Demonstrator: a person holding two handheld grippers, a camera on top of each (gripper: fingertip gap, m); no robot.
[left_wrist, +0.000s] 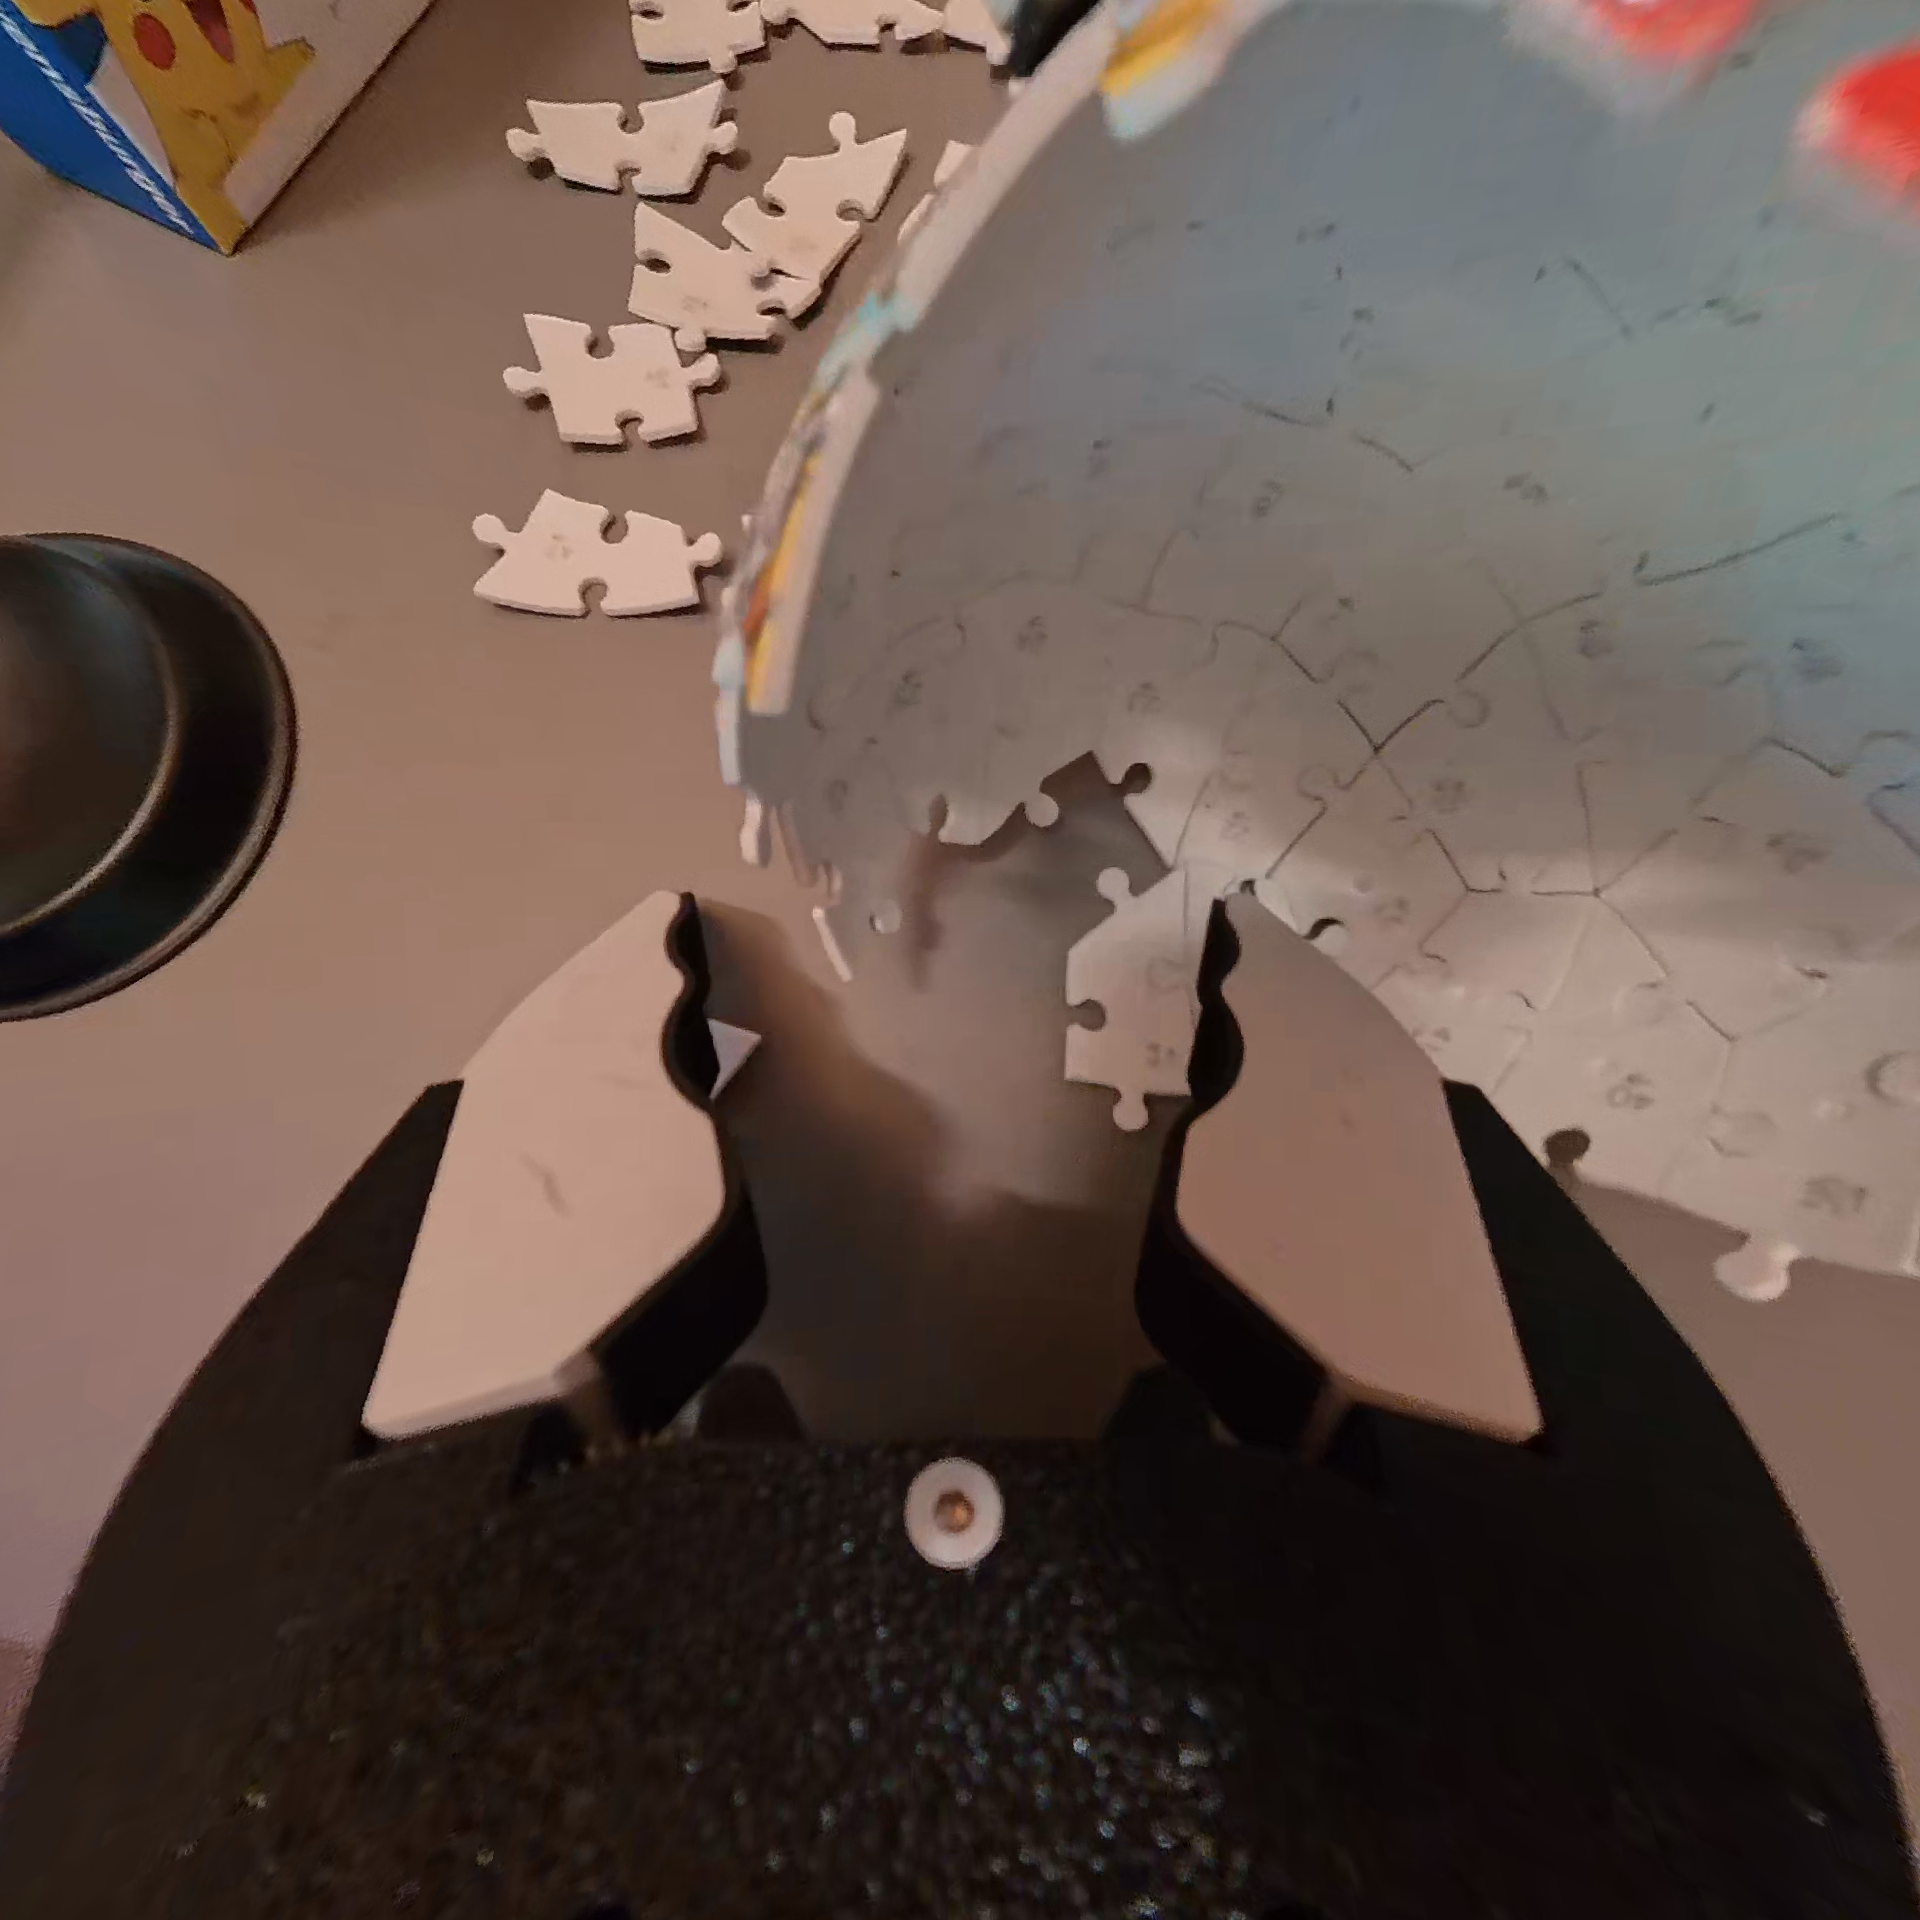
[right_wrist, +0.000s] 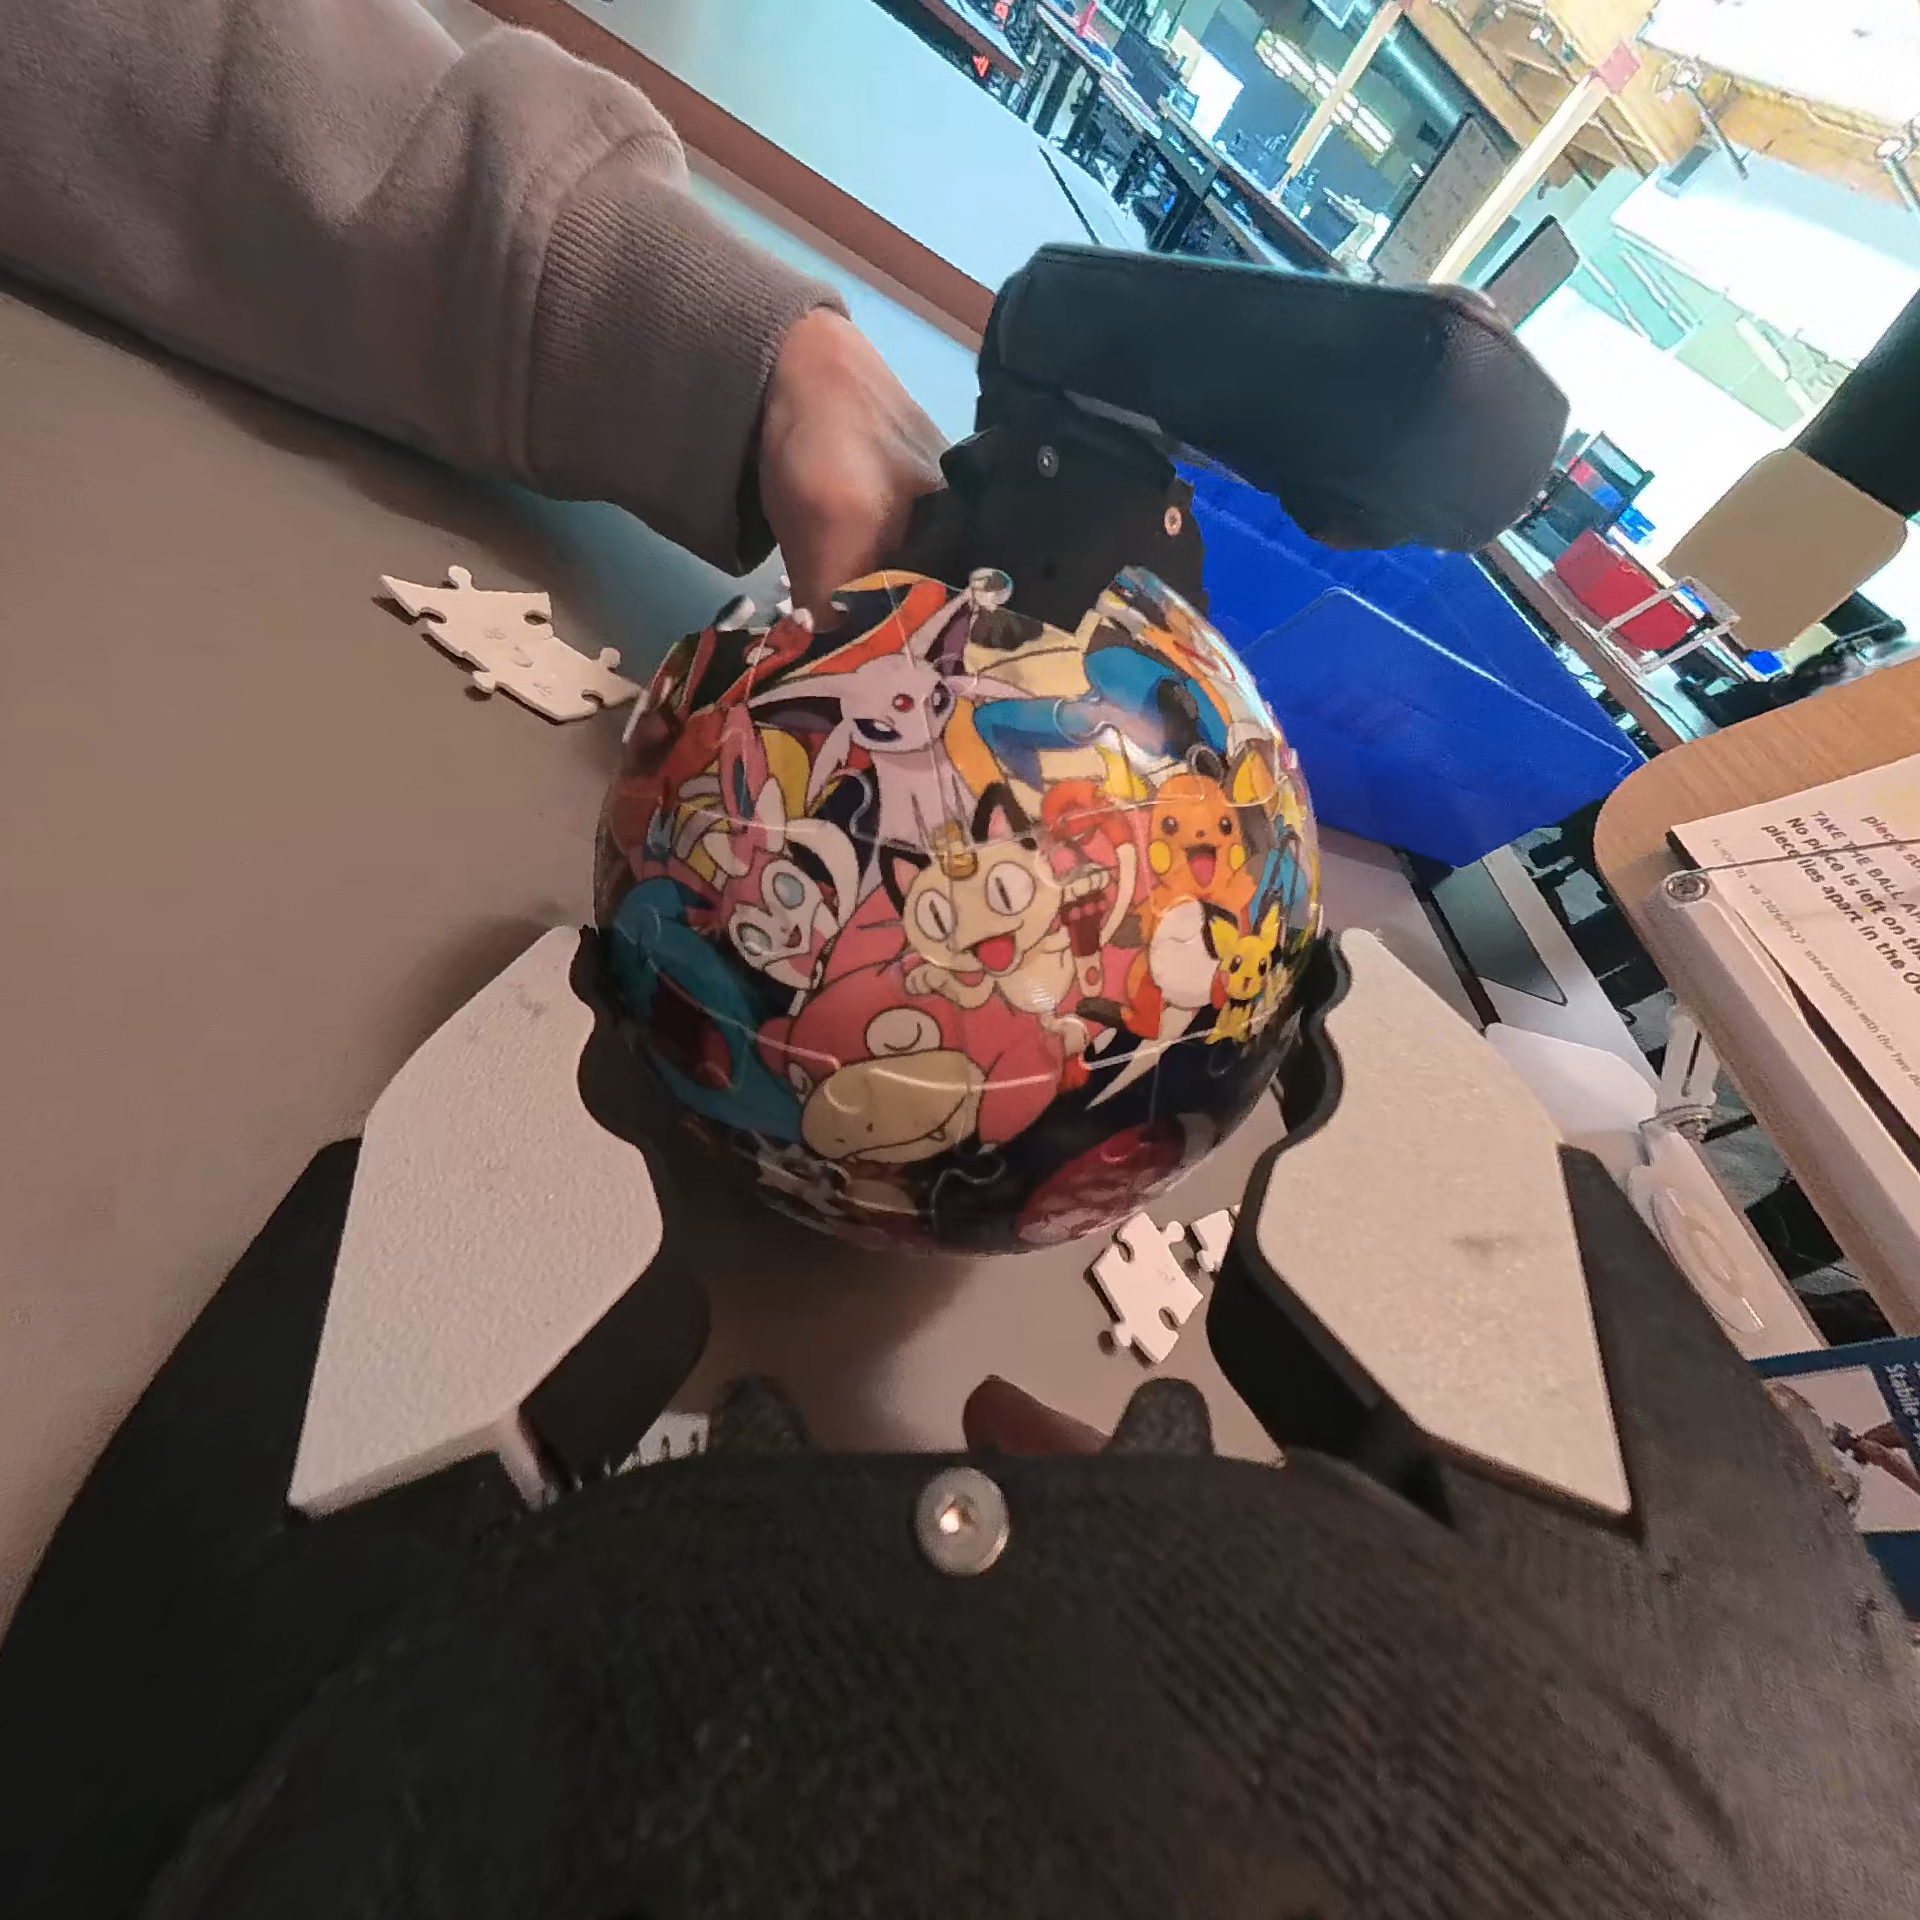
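Note:
A puzzle ball (right_wrist: 956, 914) printed with cartoon creatures sits between the fingers of my right gripper (right_wrist: 958, 951), which grip it on both sides just above the grey table (right_wrist: 208, 831). The left wrist view looks into the ball's open shell (left_wrist: 1351, 520), whose inside is white. My left gripper (left_wrist: 951, 930) is open at a jagged gap in the shell's edge. A white piece (left_wrist: 1132, 1003) at that edge rests against the inner side of its right finger (left_wrist: 1340, 1143). In the right wrist view the left gripper (right_wrist: 1081, 499) shows behind the ball's top, held by a hand (right_wrist: 831, 457).
Several loose white pieces (left_wrist: 603, 561) lie face down on the table to the left of the ball, and more show in the right wrist view (right_wrist: 1153, 1288). A black round object (left_wrist: 114, 769) and a blue-and-yellow box (left_wrist: 156, 114) stand left. Blue bins (right_wrist: 1403, 707) and a wooden table with a printed sheet (right_wrist: 1818, 914) are at right.

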